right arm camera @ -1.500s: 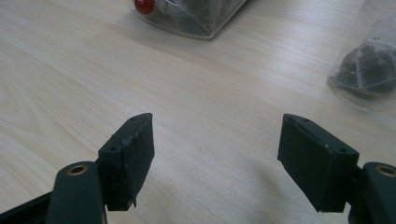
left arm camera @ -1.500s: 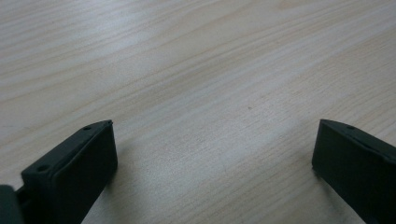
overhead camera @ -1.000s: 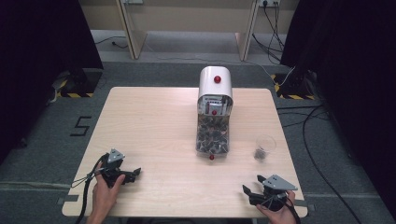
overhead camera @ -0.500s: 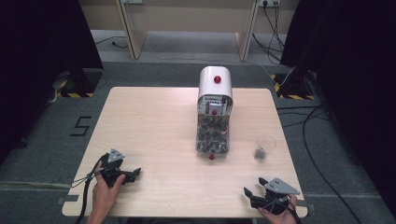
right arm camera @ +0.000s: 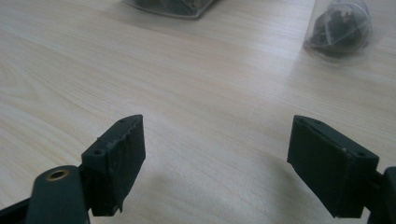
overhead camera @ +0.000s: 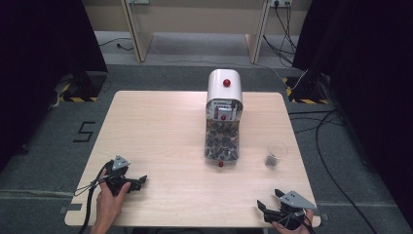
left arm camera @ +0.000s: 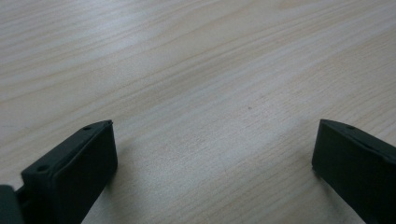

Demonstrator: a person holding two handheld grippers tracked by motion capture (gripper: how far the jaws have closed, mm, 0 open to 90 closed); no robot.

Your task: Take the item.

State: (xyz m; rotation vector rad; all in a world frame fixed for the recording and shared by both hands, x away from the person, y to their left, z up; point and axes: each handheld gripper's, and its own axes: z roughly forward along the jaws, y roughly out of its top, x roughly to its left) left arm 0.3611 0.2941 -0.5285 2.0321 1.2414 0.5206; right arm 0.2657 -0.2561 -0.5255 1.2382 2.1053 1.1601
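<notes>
- Now, at the near right corner of the wooden bench (overhead camera: pixel 160 122), my right tool (overhead camera: pixel 267 208) rests in my hand with its jaws spread wide; they have just been opening further, and nothing but bare wood lies between them.
- Seen from the right gripper view, my right tool (right arm camera: pixel 215 154) looks toward the clear plastic cup (right arm camera: pixel 340 29), which stands ahead of it and toward the right-hand jaw, well apart from both jaws.
- From above, that cup (overhead camera: pixel 276 154) stands upright near the bench's right edge with a small dark heap in its bottom, just right of the dispenser.
- Mid-bench, the white-topped dispenser (overhead camera: pixel 224 117) stands with a red knob (overhead camera: pixel 226 83) on its dome and a clear lower bin full of dark pieces; a second small red knob (overhead camera: pixel 220 164) sits at its near foot.
- At the near left corner, my left tool (overhead camera: pixel 142 181) lies low over the wood in my left hand (overhead camera: pixel 109 202), its cable trailing off the front edge.
- Up close in the left gripper view, my left tool (left arm camera: pixel 212 154) has its jaws spread far apart over bare wood grain, gripping nothing.
</notes>
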